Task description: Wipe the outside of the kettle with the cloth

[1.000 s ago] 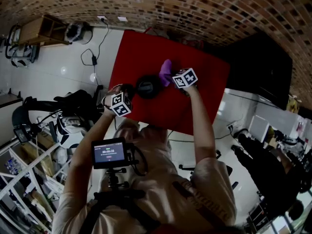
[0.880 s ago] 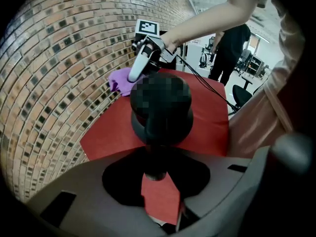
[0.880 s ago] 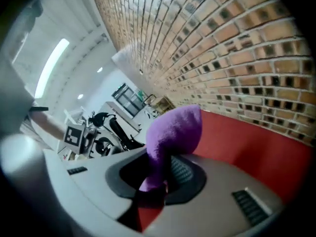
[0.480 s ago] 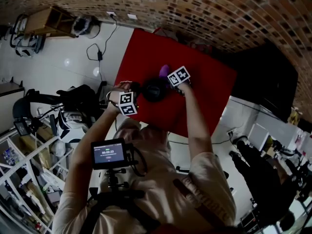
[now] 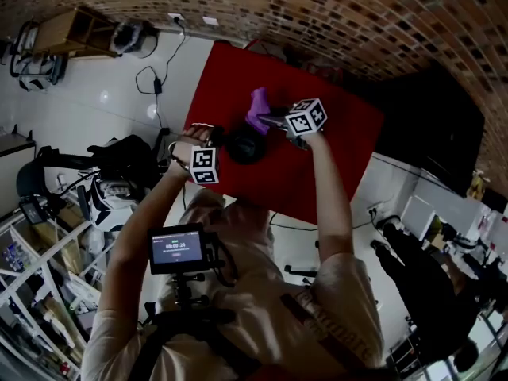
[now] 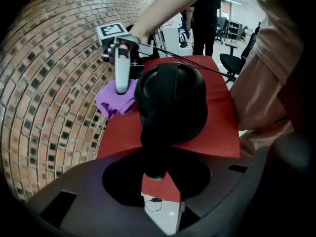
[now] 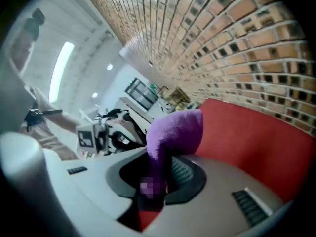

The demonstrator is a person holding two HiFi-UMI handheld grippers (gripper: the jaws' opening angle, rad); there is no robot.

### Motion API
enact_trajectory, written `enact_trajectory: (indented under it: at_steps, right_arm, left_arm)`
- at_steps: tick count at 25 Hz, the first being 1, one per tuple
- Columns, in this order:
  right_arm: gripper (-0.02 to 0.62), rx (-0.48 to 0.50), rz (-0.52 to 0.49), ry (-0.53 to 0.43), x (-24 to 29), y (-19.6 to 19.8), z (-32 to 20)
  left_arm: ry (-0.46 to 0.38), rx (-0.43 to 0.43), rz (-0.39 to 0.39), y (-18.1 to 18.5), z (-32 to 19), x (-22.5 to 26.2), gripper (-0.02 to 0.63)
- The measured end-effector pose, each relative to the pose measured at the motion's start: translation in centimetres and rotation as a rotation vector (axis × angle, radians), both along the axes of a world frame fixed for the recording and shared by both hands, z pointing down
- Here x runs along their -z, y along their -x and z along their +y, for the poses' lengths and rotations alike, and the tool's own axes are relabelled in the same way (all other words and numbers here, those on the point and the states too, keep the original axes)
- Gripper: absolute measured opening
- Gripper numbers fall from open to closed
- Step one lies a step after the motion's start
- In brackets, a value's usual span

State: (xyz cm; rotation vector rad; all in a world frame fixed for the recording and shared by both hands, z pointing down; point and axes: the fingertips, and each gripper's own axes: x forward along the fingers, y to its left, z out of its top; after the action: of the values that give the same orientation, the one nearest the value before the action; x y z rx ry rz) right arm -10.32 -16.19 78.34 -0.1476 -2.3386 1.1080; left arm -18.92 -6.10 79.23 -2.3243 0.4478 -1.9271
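On the left, the left tongs (image 6: 157, 169) point steeply down and are closed on the handle (image 6: 154, 142) of the black kettle (image 6: 170, 98). The handle runs straight between the two jaws, and the round body sits just beyond their tips. The kettle is over the red surface (image 5: 333, 165), which spreads out past the tongs on every side; I cannot tell whether it rests there or hangs a little clear.

Just past the kettle, on the side away from the left tongs, is the purple cloth (image 7: 175, 130). It is bunched close against the kettle's flank, though I cannot make out whether the two actually touch.

Further right, the right tongs (image 7: 155, 184) have the cloth pinched tight. Its lower end is caught between the jaws, and the rest stands up and folds over beyond their tips like a soft hood. These tongs reach in towards the kettle from the opposite side to the left pair — the kettle lies between the two sets of tips. Beyond the right tongs the red surface runs up to a brick wall (image 5: 317, 14).
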Motion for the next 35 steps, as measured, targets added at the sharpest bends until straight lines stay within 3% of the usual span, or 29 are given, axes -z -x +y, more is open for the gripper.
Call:
enact_trajectory:
  at_steps: [2, 5, 8, 11, 14, 19, 20, 22, 24, 26, 29, 32, 35]
  right_arm:
    - [0.092, 0.102, -0.067, 0.009, 2.4, 2.4, 0.7]
    - [0.095, 0.267, 0.028, 0.038, -0.1, 4.7, 3.1]
    - [0.092, 0.234, 0.146, 0.123, -5.2, 5.2, 2.9]
    - [0.092, 0.202, 0.328, 0.12, -11.0, 3.1, 3.0]
    - [0.091, 0.24, 0.479, 0.007, -14.5, 0.4, 3.5]
    - [0.092, 0.414, 0.57, -0.009, -14.6, -4.1, 6.6]
    - [0.093, 0.42, 0.576, -0.027, -14.0, -4.7, 6.4]
    - [0.092, 0.329, 0.537, -0.082, -11.6, -4.1, 4.2]
    - [0.094, 0.185, 0.386, -0.125, -7.3, -1.5, 1.4]
    - [0.093, 0.13, 0.193, -0.144, -2.7, 2.1, -0.1]
    - [0.093, 0.263, 0.07, -0.109, 0.3, 6.5, 1.5]
    - [0.092, 0.451, 0.113, 0.002, -1.7, 8.5, 5.3]
    - [0.091, 0.481, 0.2, 0.1, -5.3, 9.2, 6.6]
  left_arm:
    - [-0.008, -0.032, -0.021, -0.2, -0.1, -0.1, 0.11]
    - [0.0, -0.042, -0.023, -0.3, 0.1, -0.1, 0.112]
    - [0.012, -0.013, -0.01, -0.3, 0.0, -0.1, 0.112]
    - [0.01, -0.004, -0.001, -0.4, 0.0, -0.1, 0.113]
    - [-0.009, -0.012, 0.007, -0.3, -0.2, -0.1, 0.115]
    - [-0.054, -0.036, 0.01, 0.0, -0.5, 0.0, 0.123]
    - [-0.051, -0.034, 0.018, -0.1, -0.5, 0.0, 0.123]
    - [-0.033, -0.025, 0.034, -0.2, -0.5, 0.0, 0.129]
    - [-0.008, -0.021, 0.04, -0.3, -0.4, -0.1, 0.132]
    - [0.022, -0.02, 0.042, -0.4, -0.4, -0.1, 0.133]
    - [0.062, -0.023, 0.049, -0.4, -0.3, -0.1, 0.136]
    - [0.084, -0.021, 0.049, -0.6, -0.2, -0.1, 0.138]
    - [0.087, -0.022, 0.049, -0.8, -0.3, 0.0, 0.138]
